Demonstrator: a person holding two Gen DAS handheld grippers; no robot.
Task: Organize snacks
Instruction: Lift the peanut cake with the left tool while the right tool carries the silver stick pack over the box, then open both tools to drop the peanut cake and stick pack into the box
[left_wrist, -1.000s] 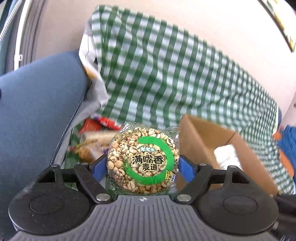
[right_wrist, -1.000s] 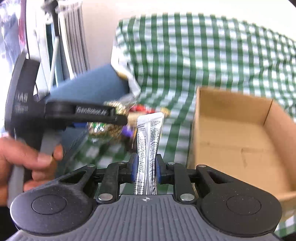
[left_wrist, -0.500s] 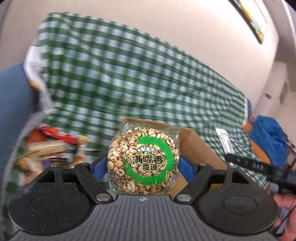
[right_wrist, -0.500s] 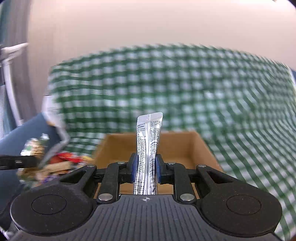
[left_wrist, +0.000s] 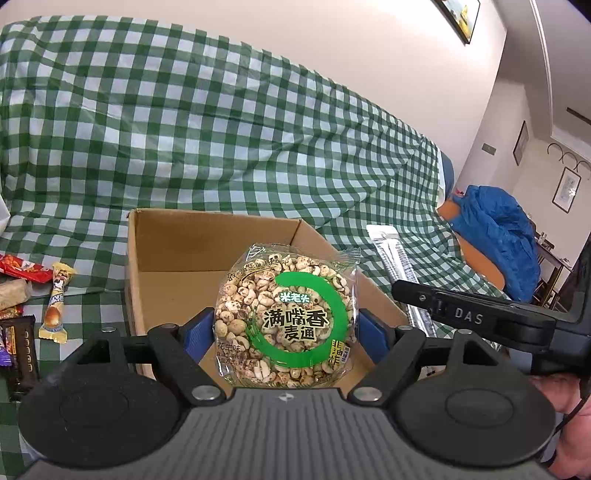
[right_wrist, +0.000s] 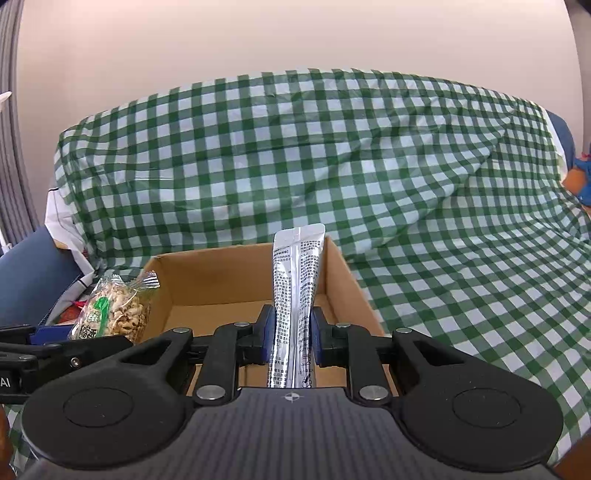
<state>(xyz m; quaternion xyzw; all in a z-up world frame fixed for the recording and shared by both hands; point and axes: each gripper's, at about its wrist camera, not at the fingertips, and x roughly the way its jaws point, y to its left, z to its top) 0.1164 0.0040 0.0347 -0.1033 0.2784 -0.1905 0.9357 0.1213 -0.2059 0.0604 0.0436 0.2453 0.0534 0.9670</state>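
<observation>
Now your left gripper (left_wrist: 286, 328) jaws clamp the puffed-grain pack (left_wrist: 286, 317), and your right gripper (right_wrist: 293, 332) jaws clamp the silver sachet (right_wrist: 295, 295), over the cardboard box (left_wrist: 177, 240)

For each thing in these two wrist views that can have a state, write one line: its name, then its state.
Cardboard box: open-topped, no snack visible inside.
Puffed-grain cake pack: sealed, upright, held.
Silver stick pack: sealed, upright, held.
Left gripper: jaws shut on the cake pack.
Right gripper: jaws shut on the stick pack.
Loose snacks: lying on the checked cloth beside the box.
</observation>
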